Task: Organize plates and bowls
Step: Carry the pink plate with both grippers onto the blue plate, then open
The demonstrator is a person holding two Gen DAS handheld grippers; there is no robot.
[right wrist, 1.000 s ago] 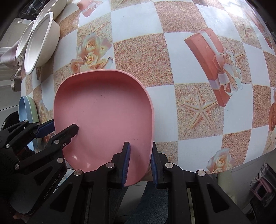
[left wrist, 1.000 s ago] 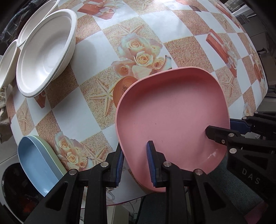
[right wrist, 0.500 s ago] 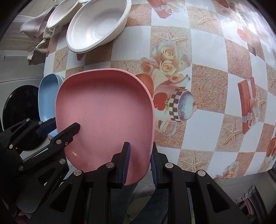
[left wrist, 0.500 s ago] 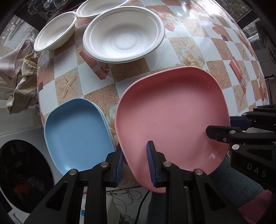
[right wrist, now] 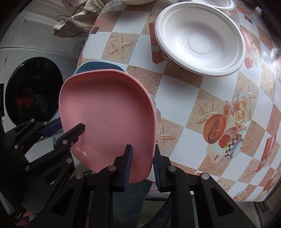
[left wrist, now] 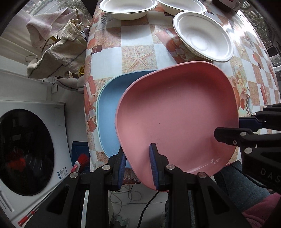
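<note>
1. Pink plate (left wrist: 175, 115) up in the air, and both claws have it: the left claw (left wrist: 137, 163) is clamped on its near rim, the right claw (right wrist: 141, 163) is clamped on the rim at the other side.
2. The plate hangs over the near edge of the checked surface (left wrist: 140, 52), partly above a blue plate (left wrist: 107, 115) that lies there.
3. The left wrist view gives plenty of that blue plate; from the right wrist view only a sliver (right wrist: 94, 65) peeks out behind the pink rim.
4. Left view alone shows three white bowls: one (left wrist: 203, 36) just beyond the pink plate, two more (left wrist: 128, 7) further back, cut off by the frame.
5. Right view shows that nearest bowl (right wrist: 200, 37) whole, plus a melon-and-cup print (right wrist: 223, 129).
6. A washing machine (left wrist: 26, 150) and towels (left wrist: 58, 50) sit off the surface's edge.
7. Whether the pink plate touches the blue one underneath — can't tell, the pink hides it.
</note>
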